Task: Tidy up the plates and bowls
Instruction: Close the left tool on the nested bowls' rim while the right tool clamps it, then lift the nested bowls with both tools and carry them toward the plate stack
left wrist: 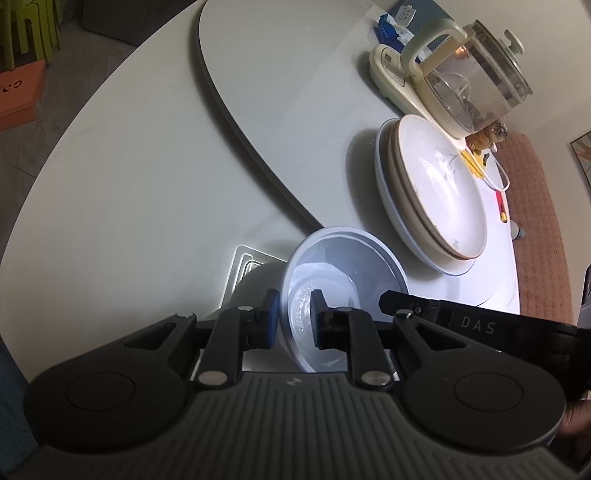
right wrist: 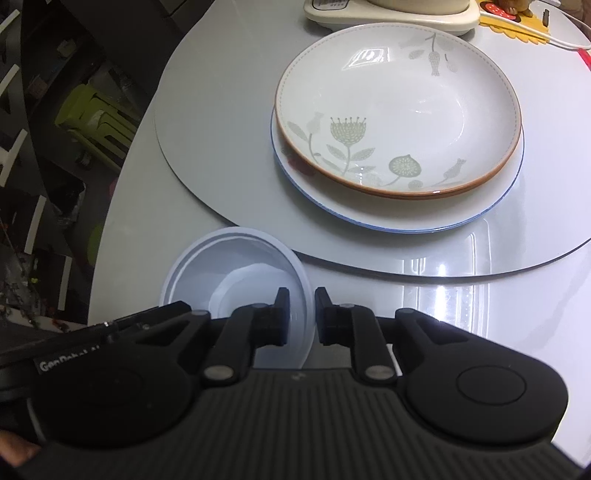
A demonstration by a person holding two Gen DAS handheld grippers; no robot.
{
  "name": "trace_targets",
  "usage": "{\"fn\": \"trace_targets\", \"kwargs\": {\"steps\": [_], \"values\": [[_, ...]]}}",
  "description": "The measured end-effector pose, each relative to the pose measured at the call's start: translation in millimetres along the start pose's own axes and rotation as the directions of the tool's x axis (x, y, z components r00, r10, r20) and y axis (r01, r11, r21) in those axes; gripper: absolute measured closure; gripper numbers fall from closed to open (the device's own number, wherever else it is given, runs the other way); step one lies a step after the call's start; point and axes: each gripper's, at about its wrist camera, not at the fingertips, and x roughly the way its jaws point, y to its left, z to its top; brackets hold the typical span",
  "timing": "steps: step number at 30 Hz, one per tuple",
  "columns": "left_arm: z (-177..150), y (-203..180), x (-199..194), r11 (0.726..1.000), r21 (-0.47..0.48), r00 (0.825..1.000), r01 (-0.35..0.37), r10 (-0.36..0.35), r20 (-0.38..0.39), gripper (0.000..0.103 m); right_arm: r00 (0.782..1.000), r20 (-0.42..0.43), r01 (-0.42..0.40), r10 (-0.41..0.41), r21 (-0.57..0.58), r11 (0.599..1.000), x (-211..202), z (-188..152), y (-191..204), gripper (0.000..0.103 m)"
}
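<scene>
A translucent white plastic bowl [left wrist: 347,280] [right wrist: 236,273] stands tilted at the table's near edge, held from two sides. My left gripper [left wrist: 295,317] is shut on one side of its rim, one pad inside and one outside. My right gripper [right wrist: 301,314] is shut on the opposite side of the rim. Beyond the bowl, on the turntable [right wrist: 207,166], a flowered plate with a brown rim [left wrist: 439,188] [right wrist: 399,110] lies stacked on a wider blue-rimmed plate [left wrist: 410,243] [right wrist: 388,218].
A glass kettle [left wrist: 476,74] on its cream base stands behind the plates, with a tissue pack [left wrist: 395,22] and yellow oddments [right wrist: 517,26] nearby. The round table's edge [right wrist: 110,221] drops off to the left, with green stools [right wrist: 96,118] on the floor below.
</scene>
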Motion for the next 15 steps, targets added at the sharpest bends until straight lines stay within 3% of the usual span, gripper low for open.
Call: {"fn": "trace_targets", "kwargs": {"steps": [7,15], "values": [[0,-16,-31,0.998,-0.057,0.999,0.026,-0.024,0.02,0.082,1.0,-0.006,-0.016,0.016,-0.021,1.0,-32,4,1,0.086],[-5,-48,-70,0.999,-0.03,0.998,0.039,-0.038,0.042,0.082,0.999,0.032,-0.022,0.023,-0.022,1.0,-78,3,0,0.086]]}}
